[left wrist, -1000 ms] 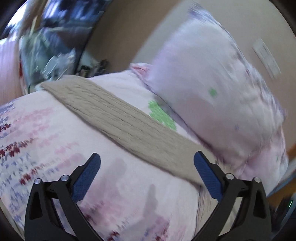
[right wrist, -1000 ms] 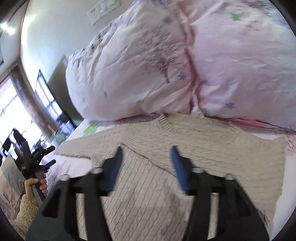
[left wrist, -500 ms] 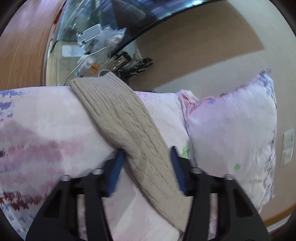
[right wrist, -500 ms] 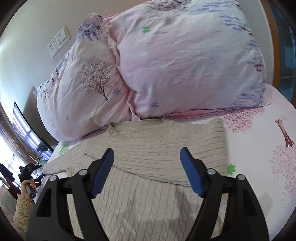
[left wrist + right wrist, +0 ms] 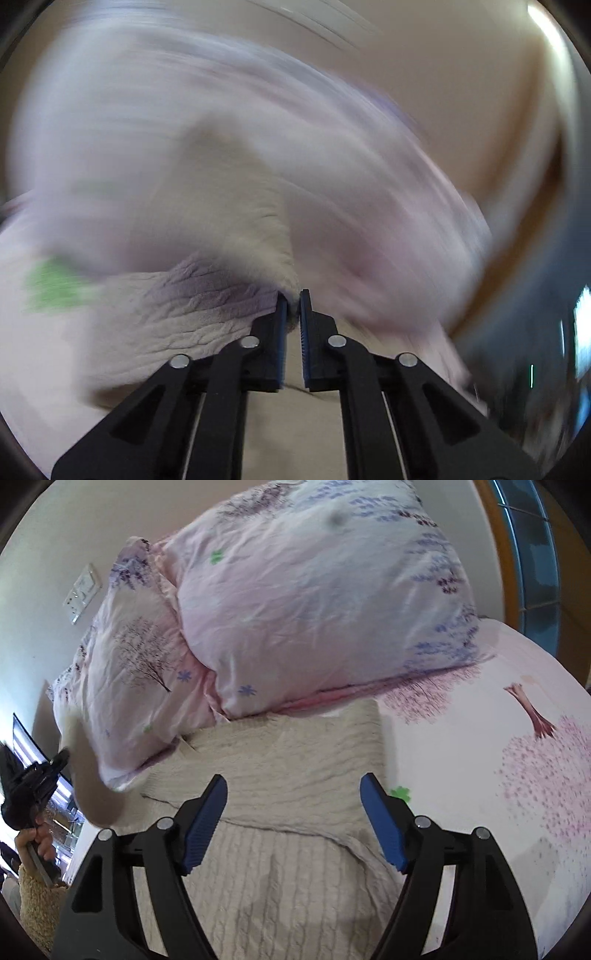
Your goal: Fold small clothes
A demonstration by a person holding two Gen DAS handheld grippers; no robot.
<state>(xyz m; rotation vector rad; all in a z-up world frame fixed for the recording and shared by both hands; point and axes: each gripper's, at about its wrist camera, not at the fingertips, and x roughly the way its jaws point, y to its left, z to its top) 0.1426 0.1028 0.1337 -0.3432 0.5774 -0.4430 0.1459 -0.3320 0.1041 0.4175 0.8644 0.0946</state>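
Observation:
A beige cable-knit sweater [image 5: 288, 775] lies flat on the pink bed, one sleeve folded across its chest. My right gripper [image 5: 293, 794] is open and empty, hovering over the sweater's upper body. My left gripper [image 5: 291, 306] is shut on the other sleeve [image 5: 258, 236] and holds it lifted off the bed; that view is heavily blurred. In the right wrist view the left gripper [image 5: 33, 779] shows at the far left edge, with the lifted sleeve [image 5: 85, 775] hanging from it.
Two pink floral pillows [image 5: 295, 602] lean against the wall just behind the sweater's collar. The pink tree-print bedsheet [image 5: 517, 775] extends to the right. A wall switch plate [image 5: 83, 592] sits upper left; a wooden window frame [image 5: 498, 546] is at the right.
My left gripper has closed on the sleeve and lifted it, swinging fast. My right gripper has opened wider and shifted right over the sweater.

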